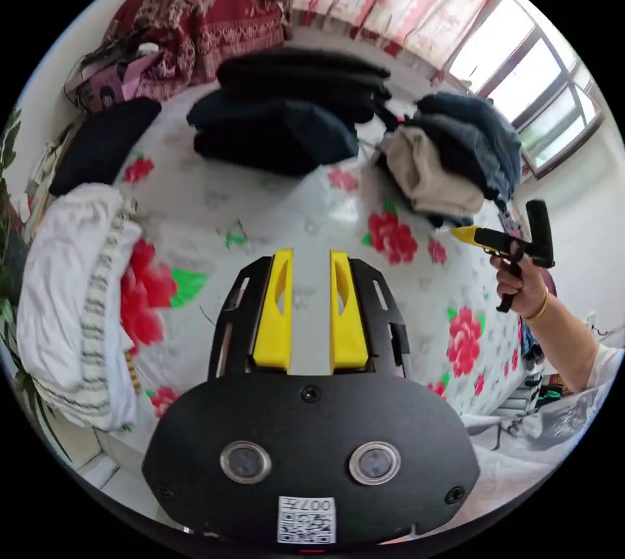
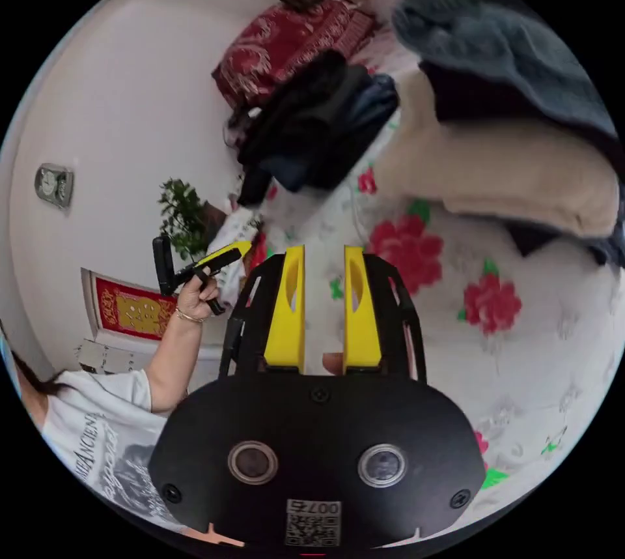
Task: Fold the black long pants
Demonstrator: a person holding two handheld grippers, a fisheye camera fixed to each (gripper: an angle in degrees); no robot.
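Floral bedsheet (image 1: 312, 207) with red flowers covers the bed, and both grippers hang above it with nothing between their jaws. In the left gripper view, the left gripper (image 1: 310, 259) has its two yellow jaws parallel with a gap of bare sheet showing between them. In the right gripper view, the right gripper (image 2: 323, 256) stands the same way, jaws apart and gripping nothing; it also appears at the right edge of the left gripper view, held in a hand (image 1: 521, 282) over the right side of the bed, near a mixed heap of clothes.

Dark folded clothes (image 1: 286, 116) lie stacked at the far side of the bed, well apart from the left gripper; the black long pants are probably among them, though the dark layers cannot be told apart. To the right of that stack sits the heap of clothes (image 1: 449, 155), beige and grey-blue pieces jumbled together. A white striped cloth (image 1: 71, 305) lies at the near left edge of the bed, with a black garment (image 1: 101, 142) beyond it. A red patterned blanket (image 1: 195, 18) is bunched at the far left, against the wall.
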